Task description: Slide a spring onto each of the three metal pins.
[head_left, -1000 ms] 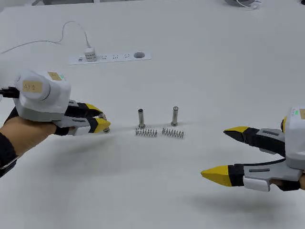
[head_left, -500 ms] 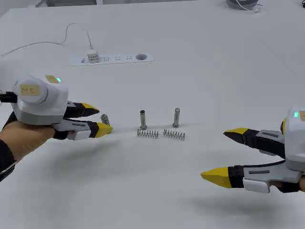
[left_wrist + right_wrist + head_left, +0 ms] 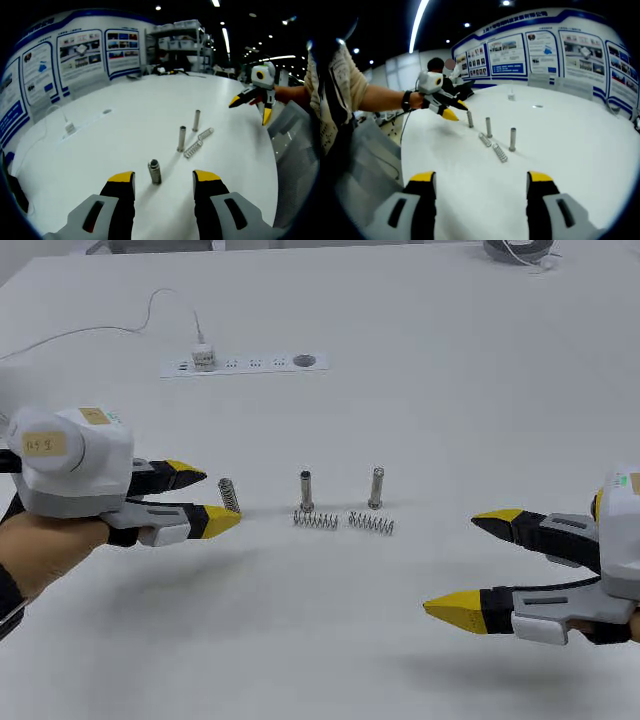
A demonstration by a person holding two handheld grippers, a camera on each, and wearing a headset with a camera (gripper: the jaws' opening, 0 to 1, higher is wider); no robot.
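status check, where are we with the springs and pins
Left gripper open, sprung pin at its tips. Right gripper open, off to the side. Two pins bare, two springs lying beside them. Power strip well behind.

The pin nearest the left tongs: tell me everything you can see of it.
The leftmost pin is a short grey metal post standing upright on the white table. A spring is coiled round its shaft, which makes it look ribbed. It stands to the left of a bare pin. The left tongs are open, with a yellow tip on either side of it. The left gripper view shows a gap on both sides, so only the table touches it.
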